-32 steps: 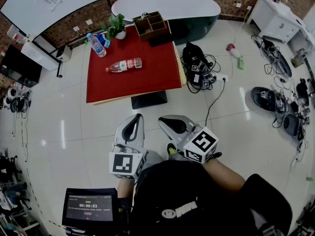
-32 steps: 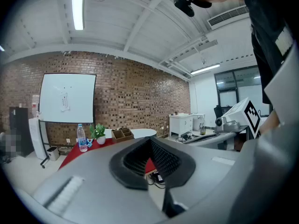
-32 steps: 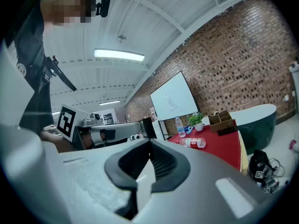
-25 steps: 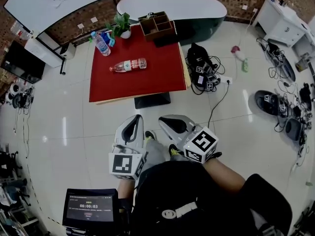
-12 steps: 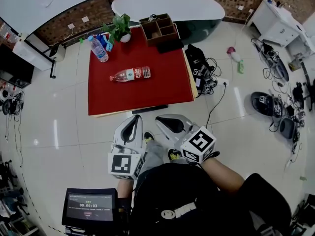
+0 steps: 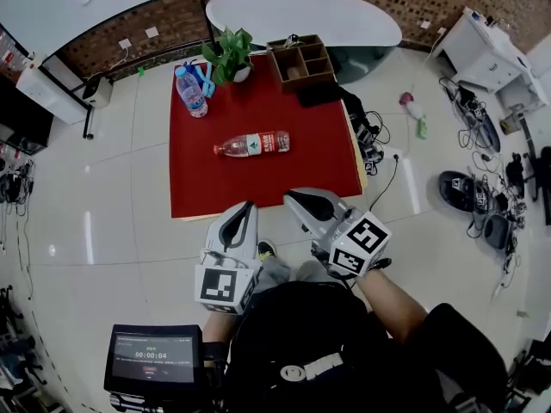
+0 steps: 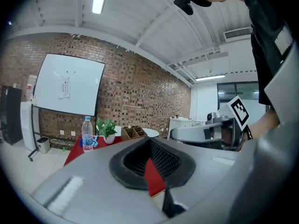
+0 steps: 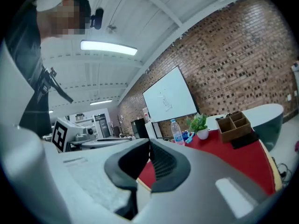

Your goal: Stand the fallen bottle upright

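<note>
fallen bottle [image 6: 252, 144]: clear plastic, red label round the middle, reddish cap on the left end. It's flat on its side and lies pretty much left to right.
where it is: about mid-table on the red table [image 6: 327, 157], with bare red top all around it and nothing touching it. It's well apart from both grippers. Neither gripper view catches it, since the gripper bodies block the near part of the table.
standing bottle [image 6: 191, 91]: clear with a blue label and blue cap, upright at the far left corner of the table.
plant [image 6: 231, 58]: small green thing in a white pot at the far edge, just right of the standing bottle.
wooden organizer [image 6: 303, 60]: brown box with open compartments at the far right corner. There's a flat black item just on its near side, can't tell what that is.
left gripper [image 6: 247, 206]: fingers pressed together at the tips with nothing in them. It hangs off the near edge of the table and points roughly level towards it.
right gripper [image 6: 295, 196]: same deal, fingers fully together and empty. It sits just right of the left one, with its tip over the table's near edge.
floor [image 6: 129, 196]: white glossy tiles, with a mess of cables and gear off to the right of the table.
</note>
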Motion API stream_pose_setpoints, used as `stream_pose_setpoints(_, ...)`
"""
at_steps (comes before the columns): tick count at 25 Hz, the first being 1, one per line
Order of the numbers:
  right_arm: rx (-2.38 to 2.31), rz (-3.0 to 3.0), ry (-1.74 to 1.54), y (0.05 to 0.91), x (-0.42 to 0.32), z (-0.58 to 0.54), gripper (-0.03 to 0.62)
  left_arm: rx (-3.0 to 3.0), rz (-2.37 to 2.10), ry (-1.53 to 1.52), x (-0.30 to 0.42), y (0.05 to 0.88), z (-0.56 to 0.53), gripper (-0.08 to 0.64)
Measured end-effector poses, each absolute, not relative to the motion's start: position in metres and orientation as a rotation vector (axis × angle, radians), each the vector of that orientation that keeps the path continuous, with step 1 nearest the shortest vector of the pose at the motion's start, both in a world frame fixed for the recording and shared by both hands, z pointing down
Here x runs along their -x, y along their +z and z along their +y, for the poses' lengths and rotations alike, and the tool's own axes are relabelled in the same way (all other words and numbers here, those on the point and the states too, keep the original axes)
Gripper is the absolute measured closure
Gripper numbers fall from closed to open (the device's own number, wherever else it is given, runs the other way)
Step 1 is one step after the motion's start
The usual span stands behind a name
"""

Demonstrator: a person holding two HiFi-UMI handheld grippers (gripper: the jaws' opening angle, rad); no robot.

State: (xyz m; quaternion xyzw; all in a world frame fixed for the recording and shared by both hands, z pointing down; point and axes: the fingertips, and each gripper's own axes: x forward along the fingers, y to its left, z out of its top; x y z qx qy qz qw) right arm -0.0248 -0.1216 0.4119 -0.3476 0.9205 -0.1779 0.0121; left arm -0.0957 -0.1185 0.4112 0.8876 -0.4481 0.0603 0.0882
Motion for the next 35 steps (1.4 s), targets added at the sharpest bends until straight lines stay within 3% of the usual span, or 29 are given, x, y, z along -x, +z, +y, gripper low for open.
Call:
stream_pose_setpoints(7, 1.152, 2.847, -0.501, 0.39, -0.001, -0.149, 0.578, -2.642, -1.329, 0.157, 0.116, 0.413, -0.126, 0.56)
stream_pose_setpoints(8, 1.134, 2.884, -0.458, 0.385, -0.001, -0.152, 0.531, -2.638, -1.334, 0.152, 0.119, 0.414, -0.127, 0.56)
stream_pose_setpoints(10, 1.057, 3.001, -0.339, 0.372, 0.003, -0.16, 0.367, -2.631, -1.35, 0.137, 0.126, 0.416, -0.13, 0.56)
stream_pose_setpoints(11, 1.01, 3.08, -0.264, 0.368, 0.007, -0.164, 0.326, -2.628, -1.357, 0.13, 0.127, 0.415, -0.132, 0.56)
stream_pose_setpoints(14, 0.845, 3.393, -0.001, 0.367, 0.022, -0.179, 0.283, -2.625, -1.368, 0.109, 0.126, 0.414, -0.135, 0.56)
stream_pose_setpoints(18, 0.597, 3.788, 0.422, 0.394, 0.043, -0.209, 0.259, -2.619, -1.419, 0.103, 0.127, 0.415, -0.141, 0.56)
stream_pose_setpoints(24, 0.096, 4.143, 0.683, 0.484, 0.096, -0.253, 0.219, -2.524, -1.567, 0.103, 0.145, 0.413, -0.152, 0.56)
stream_pose_setpoints(35, -0.22, 4.51, 0.627, 0.66, 0.13, -0.304, 0.21, -2.36, -1.78, 0.156, 0.182, 0.419, -0.141, 0.56)
